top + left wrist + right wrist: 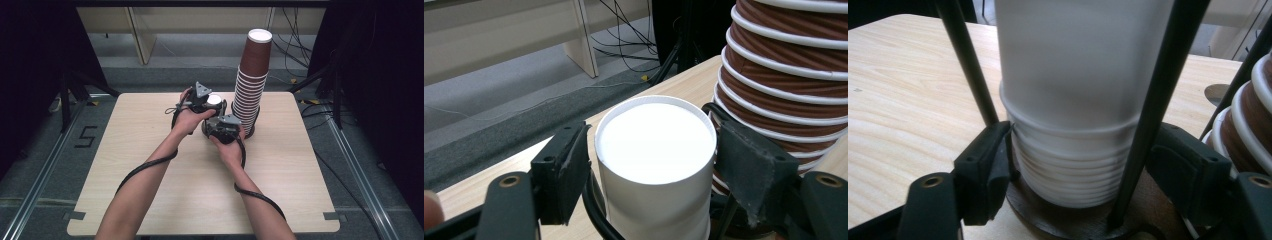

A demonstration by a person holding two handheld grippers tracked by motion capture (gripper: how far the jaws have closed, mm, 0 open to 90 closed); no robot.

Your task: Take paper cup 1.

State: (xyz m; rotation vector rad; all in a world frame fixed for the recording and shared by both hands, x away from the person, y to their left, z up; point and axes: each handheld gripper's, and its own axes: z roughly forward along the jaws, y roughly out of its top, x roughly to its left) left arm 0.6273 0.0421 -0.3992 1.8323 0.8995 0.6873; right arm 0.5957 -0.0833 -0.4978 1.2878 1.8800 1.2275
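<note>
Right gripper [223,131], nearer: jaws closed on the lower rims of the white cup stack [1073,165], which stands upright in a dark wire holder [1068,220] mid-table.
Left gripper [202,102], farther: jaws clamp the top inverted cup [656,160]; its axis is vertical.
Brown cup tower [251,85]: just right.
Holder base partly hidden.

You're in a lab-like recording room, black curtains [30,75] at both sides, floor rails [45,165] lower left, loose cables [295,50] upper right.
</note>
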